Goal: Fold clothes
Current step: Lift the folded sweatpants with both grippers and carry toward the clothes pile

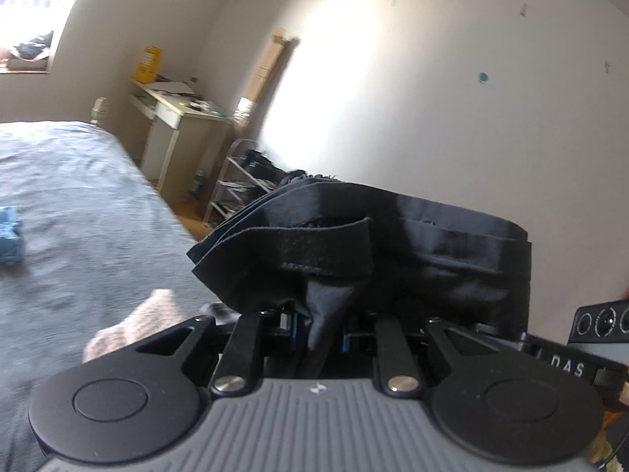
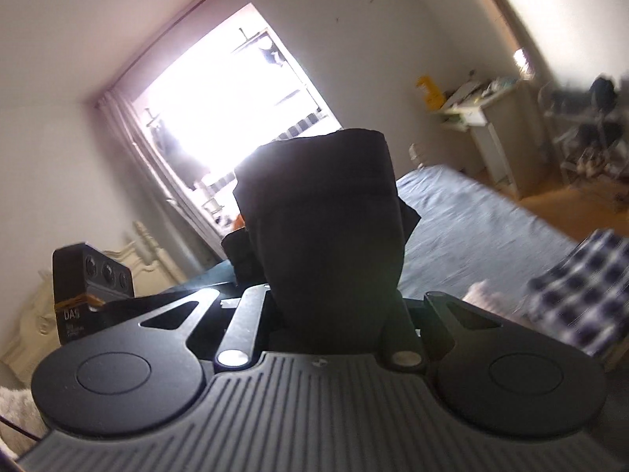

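A black garment (image 1: 373,244) with an elastic waistband hangs bunched in front of the left wrist camera, lifted above the blue bed (image 1: 70,212). My left gripper (image 1: 320,326) is shut on a fold of this cloth; its fingertips are hidden under the fabric. In the right wrist view the same black garment (image 2: 326,228) drapes over my right gripper (image 2: 334,314), which is shut on it, with the fingers covered. The other gripper's body (image 2: 92,279) shows at the left of the right wrist view, close by.
A pale pink garment (image 1: 137,326) and a small blue item (image 1: 10,236) lie on the bed. A checked blue-and-white garment (image 2: 582,295) lies at the bed's right. A white desk (image 1: 177,126), a metal rack (image 1: 243,181) and a bright window (image 2: 228,106) stand beyond.
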A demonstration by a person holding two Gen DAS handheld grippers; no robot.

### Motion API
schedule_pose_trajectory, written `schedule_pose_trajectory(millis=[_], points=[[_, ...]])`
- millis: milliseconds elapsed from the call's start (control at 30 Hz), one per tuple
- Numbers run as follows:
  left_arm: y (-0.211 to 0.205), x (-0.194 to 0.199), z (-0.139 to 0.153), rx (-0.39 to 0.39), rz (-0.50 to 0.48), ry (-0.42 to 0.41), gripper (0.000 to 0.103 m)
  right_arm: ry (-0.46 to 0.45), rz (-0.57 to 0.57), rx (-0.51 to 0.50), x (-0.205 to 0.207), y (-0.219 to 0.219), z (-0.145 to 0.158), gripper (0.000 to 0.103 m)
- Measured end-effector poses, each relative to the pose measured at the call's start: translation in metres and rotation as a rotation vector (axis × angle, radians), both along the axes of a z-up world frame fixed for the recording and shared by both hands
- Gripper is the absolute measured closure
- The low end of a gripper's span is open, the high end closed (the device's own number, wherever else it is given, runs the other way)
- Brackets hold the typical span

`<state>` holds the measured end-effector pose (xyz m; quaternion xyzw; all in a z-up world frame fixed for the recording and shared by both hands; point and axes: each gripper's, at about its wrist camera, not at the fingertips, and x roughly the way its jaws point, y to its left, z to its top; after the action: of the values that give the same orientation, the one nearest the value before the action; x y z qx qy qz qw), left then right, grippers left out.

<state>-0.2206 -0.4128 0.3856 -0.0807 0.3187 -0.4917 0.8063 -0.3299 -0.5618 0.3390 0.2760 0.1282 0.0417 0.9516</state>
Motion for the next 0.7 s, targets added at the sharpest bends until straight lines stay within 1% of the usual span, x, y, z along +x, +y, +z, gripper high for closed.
schedule_pose_trajectory(millis=[67,133,267,400,533,700], points=[[-0.021,0.004,-0.002,-0.002,-0.035,-0.001,0.084,0.002,-0.043,-0.023,0.000,-0.011,-0.001,0.088],[-0.042,0.012,-0.006,-0.006,-0.064,0.005,0.084,0.008,-0.084,-0.024,0.000,-0.024,-0.004,0.088],[-0.083,0.038,-0.017,-0.026,-0.134,0.005,0.084,0.010,-0.166,0.038,0.011,-0.057,-0.009,0.088],[-0.124,0.068,-0.033,-0.049,-0.195,-0.019,0.083,0.026,-0.246,0.073,0.036,-0.090,-0.017,0.088],[-0.161,0.104,-0.054,-0.030,-0.234,-0.034,0.083,0.051,-0.292,0.101,0.059,-0.114,-0.039,0.088],[-0.201,0.156,-0.091,0.008,-0.268,0.017,0.083,0.104,-0.311,0.139,0.098,-0.129,-0.082,0.088]])
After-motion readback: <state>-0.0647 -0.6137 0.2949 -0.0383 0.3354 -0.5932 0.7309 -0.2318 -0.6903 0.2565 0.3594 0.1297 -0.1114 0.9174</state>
